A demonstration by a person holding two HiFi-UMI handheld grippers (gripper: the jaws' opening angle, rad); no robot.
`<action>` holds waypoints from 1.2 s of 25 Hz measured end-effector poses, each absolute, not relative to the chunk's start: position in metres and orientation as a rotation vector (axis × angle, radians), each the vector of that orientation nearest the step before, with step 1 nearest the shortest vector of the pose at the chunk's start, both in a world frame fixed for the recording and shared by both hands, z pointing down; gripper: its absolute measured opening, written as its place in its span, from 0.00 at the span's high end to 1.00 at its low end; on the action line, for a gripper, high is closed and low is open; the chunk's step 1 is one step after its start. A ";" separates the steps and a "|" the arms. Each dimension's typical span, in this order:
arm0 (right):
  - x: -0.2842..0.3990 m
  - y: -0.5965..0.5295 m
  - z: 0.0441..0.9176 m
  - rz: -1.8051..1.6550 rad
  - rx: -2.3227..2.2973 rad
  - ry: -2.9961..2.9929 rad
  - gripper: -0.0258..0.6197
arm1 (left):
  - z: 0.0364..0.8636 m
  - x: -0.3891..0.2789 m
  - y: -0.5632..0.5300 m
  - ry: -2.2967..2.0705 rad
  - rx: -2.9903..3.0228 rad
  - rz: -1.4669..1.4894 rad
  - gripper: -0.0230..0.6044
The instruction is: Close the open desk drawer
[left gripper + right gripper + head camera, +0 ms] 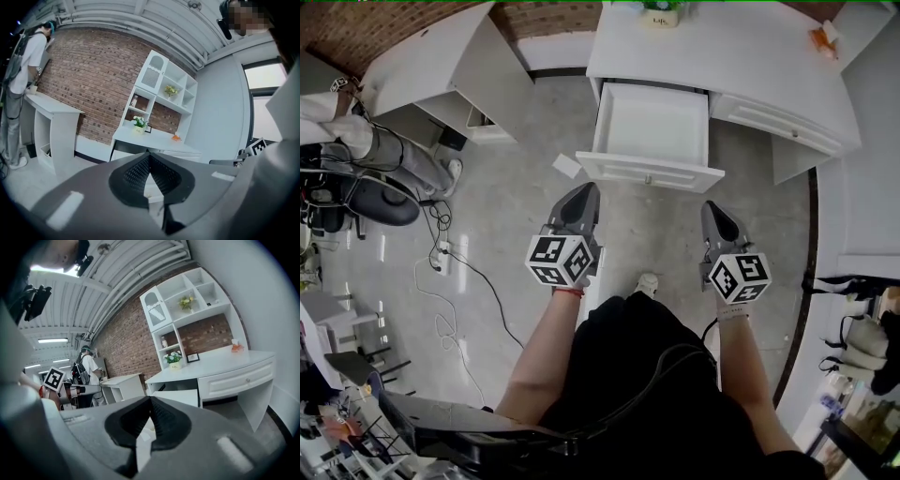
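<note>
White drawer (652, 122) at the upper centre of the head view, pulled far out of the desk (722, 47). Bare inside, with its front panel facing down-frame toward the person. Also visible in the right gripper view, at the middle, just above the jaw tips (180, 397).

Left gripper (584, 197) below the drawer's left corner, near the front panel but apart from it. Jaws pressed together in the left gripper view (149, 161), nothing pinched between them.

Right gripper (713, 214) below the drawer's right corner, likewise short of the panel. Jaws also squeezed together in its own view (151, 404), holding nothing.

Scrap of paper (566, 166) on the floor left of the drawer, clear of its path.

Judging by this, nothing of the task done so far: drawer fully open, no contact made. Left to do, most likely: bring the tips up-frame to the front panel and push it evenly until flush with the desk face. Possible risk: skewing the drawer by pushing on one corner alone.
</note>
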State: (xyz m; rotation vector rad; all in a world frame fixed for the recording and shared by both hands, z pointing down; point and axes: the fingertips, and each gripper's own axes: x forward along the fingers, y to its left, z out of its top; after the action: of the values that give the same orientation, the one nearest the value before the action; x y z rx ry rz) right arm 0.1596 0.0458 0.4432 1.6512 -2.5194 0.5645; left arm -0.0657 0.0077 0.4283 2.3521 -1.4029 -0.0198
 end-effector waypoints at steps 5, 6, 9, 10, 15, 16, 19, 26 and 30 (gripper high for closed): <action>0.157 0.031 0.462 0.625 1.615 -2.486 0.96 | 0.443 -0.058 -0.001 -1.396 2.329 0.000 0.96; 0.156 0.029 0.466 0.637 1.609 -2.480 0.96 | 0.446 -0.057 -0.001 -1.395 2.324 0.007 0.96; 0.151 0.022 0.474 0.665 1.586 -2.476 0.96 | 0.455 -0.055 -0.006 -1.387 2.313 0.023 0.96; 0.149 0.019 0.476 0.673 1.579 -2.476 0.96 | 0.459 -0.054 -0.008 -1.382 2.309 0.029 0.96; 0.143 0.001 0.493 0.720 1.569 -2.455 0.96 | 0.482 -0.046 -0.025 -1.337 2.295 0.072 0.96; 0.143 -0.004 0.497 0.730 1.567 -2.449 0.96 | 0.487 -0.043 -0.029 -1.325 2.293 0.082 0.96; 0.141 -0.018 0.512 0.765 1.557 -2.427 0.96 | 0.502 -0.031 -0.043 -1.281 2.295 0.117 0.96; 0.130 -0.038 0.542 0.899 1.531 -2.360 0.96 | 0.534 -0.023 -0.063 -1.218 2.235 0.182 0.96; 0.125 -0.046 0.553 0.950 1.511 -2.341 0.96 | 0.545 -0.021 -0.073 -1.194 2.216 0.210 0.96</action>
State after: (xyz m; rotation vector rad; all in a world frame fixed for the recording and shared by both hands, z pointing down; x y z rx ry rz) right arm 0.1247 -0.0463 0.5532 1.5109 -2.3410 0.9497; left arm -0.0210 -0.0733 0.5449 2.2155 -1.1940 0.2101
